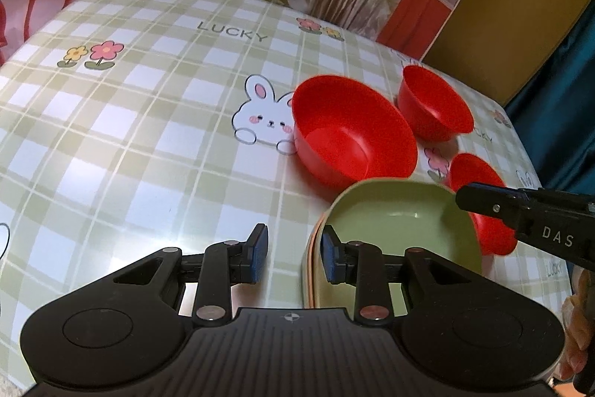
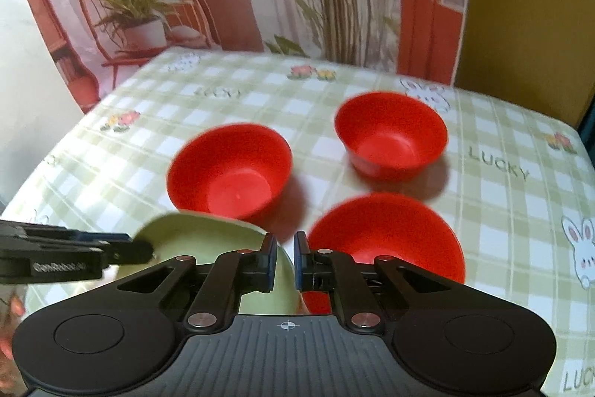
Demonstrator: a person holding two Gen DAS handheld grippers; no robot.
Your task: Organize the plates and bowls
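Three red bowls stand on the checked tablecloth: a near-left one (image 2: pixel 230 170) (image 1: pixel 353 133), a far one (image 2: pixel 390 133) (image 1: pixel 433 105) and a near-right one (image 2: pixel 386 237) (image 1: pixel 483 207). A pale green plate (image 1: pixel 401 233) (image 2: pixel 208 237) with a pinkish edge beneath it lies at the near edge. My left gripper (image 1: pixel 293 253) is open, its jaws straddling the plate's left rim. My right gripper (image 2: pixel 285 261) is nearly closed around the plate's right rim, in front of the near-right bowl; it also shows in the left wrist view (image 1: pixel 483 201).
The table (image 1: pixel 148 136) has a green checked cloth with rabbits and flowers. A printed backdrop of a chair, plants and a red door hangs behind the table. A yellow panel (image 2: pixel 528 17) stands at the back right.
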